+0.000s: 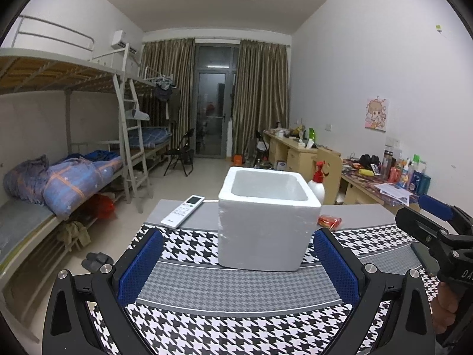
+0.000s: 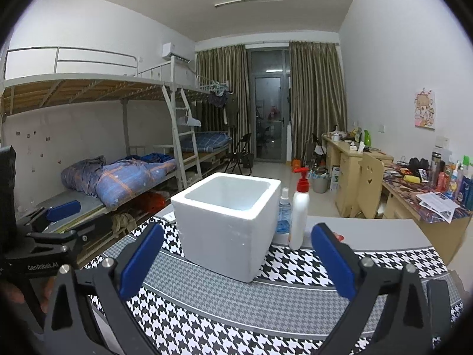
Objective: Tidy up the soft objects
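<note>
A white foam box (image 1: 266,222) stands open-topped on a houndstooth cloth (image 1: 236,319); it also shows in the right wrist view (image 2: 227,224). What lies inside it is hidden. A small red packet (image 1: 329,222) lies to the right of the box. My left gripper (image 1: 238,263) is open and empty, just in front of the box. My right gripper (image 2: 236,260) is open and empty, also in front of the box. The right gripper shows at the right edge of the left wrist view (image 1: 437,230).
A white remote (image 1: 182,210) lies left of the box. A white pump bottle with a red top (image 2: 299,216) and a small blue spray bottle (image 2: 284,213) stand right of it. Bunk beds (image 1: 59,148) line the left wall, cluttered desks (image 1: 384,177) the right.
</note>
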{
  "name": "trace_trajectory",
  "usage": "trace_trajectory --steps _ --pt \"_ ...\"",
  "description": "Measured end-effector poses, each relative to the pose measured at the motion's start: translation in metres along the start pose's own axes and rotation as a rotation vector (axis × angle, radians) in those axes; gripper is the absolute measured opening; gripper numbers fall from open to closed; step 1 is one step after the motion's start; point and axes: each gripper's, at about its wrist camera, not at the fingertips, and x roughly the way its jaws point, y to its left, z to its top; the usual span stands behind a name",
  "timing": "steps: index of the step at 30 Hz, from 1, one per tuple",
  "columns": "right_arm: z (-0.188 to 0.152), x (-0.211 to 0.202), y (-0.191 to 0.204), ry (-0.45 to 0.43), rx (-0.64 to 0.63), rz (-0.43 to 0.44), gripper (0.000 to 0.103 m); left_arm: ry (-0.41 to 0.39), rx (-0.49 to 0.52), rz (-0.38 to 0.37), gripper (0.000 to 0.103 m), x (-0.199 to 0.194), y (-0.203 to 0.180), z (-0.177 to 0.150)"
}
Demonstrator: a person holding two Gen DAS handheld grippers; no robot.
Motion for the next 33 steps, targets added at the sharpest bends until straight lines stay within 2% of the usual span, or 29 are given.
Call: trace_trajectory --steps 9,14,25,33 --pt "-0.014 -0.019 0.000 -0.026 -0.015 -0.052 0.102 -0.029 0.017 -0.037 0.102 -0.017 -0.011 -0.007" --pt "-0.018 -0.029 -0.006 -0.037 0.018 -0.058 0.102 -0.046 0.019 -0.040 0.102 -0.024 -0.014 -0.014" --pt "-0.028 -0.038 -0.011 -0.032 0.038 -0.083 0.102 -0.020 0.018 -0.050 0.102 -0.016 -0.019 -0.032" --pt "-0.030 -0.036 -0.012 -0.016 0.050 -0.070 0.102 -0.029 0.006 -0.055 0.102 -0.015 -0.016 -0.044"
